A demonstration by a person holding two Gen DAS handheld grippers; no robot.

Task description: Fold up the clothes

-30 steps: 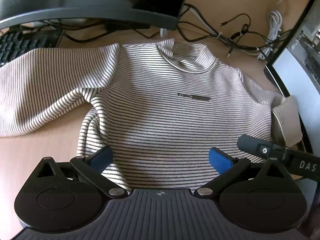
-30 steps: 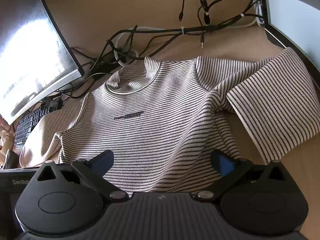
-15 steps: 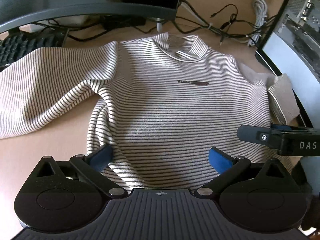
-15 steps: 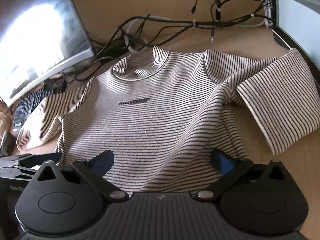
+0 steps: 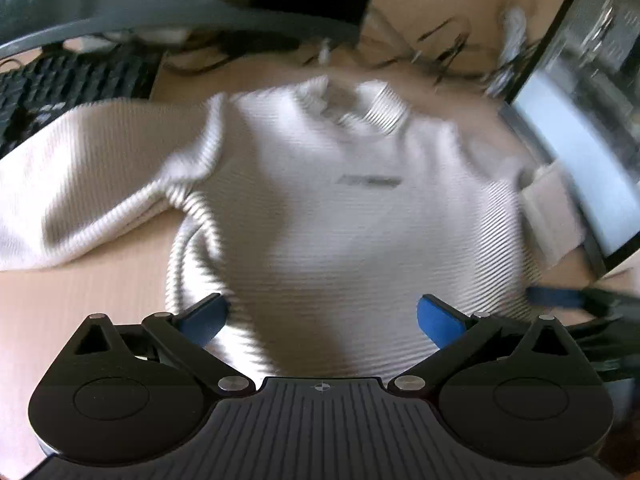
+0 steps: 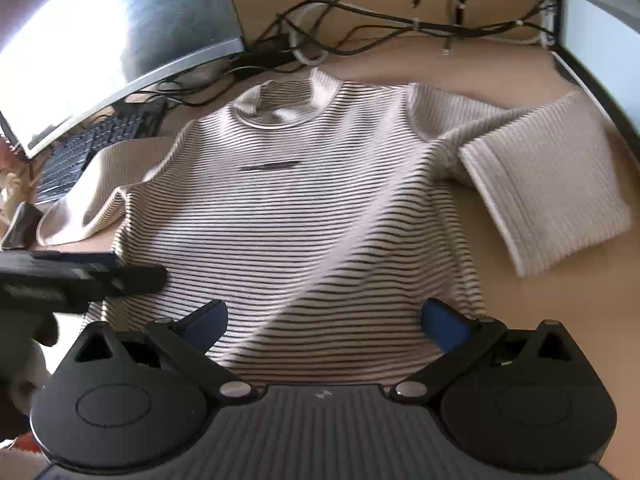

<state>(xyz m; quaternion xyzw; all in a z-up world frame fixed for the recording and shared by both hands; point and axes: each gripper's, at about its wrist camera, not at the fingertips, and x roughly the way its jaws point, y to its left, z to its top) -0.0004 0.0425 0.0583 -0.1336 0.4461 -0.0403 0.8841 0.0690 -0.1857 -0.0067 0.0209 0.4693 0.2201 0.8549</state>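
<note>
Wooden worktop (image 6: 520, 72) holds a striped sweater (image 6: 304, 216) at 12 o'clock; left gripper (image 5: 322, 318) and right gripper (image 6: 324, 320) jaws apart, empty.

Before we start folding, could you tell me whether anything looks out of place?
The striped shirt's right sleeve is bent back toward the hem rather than spread flat, and loose cables lie just behind the collar.

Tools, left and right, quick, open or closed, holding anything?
Left tool: open, holding nothing, over the striped sweater's hem.
Right tool: open, holding nothing, over the same hem.
</note>
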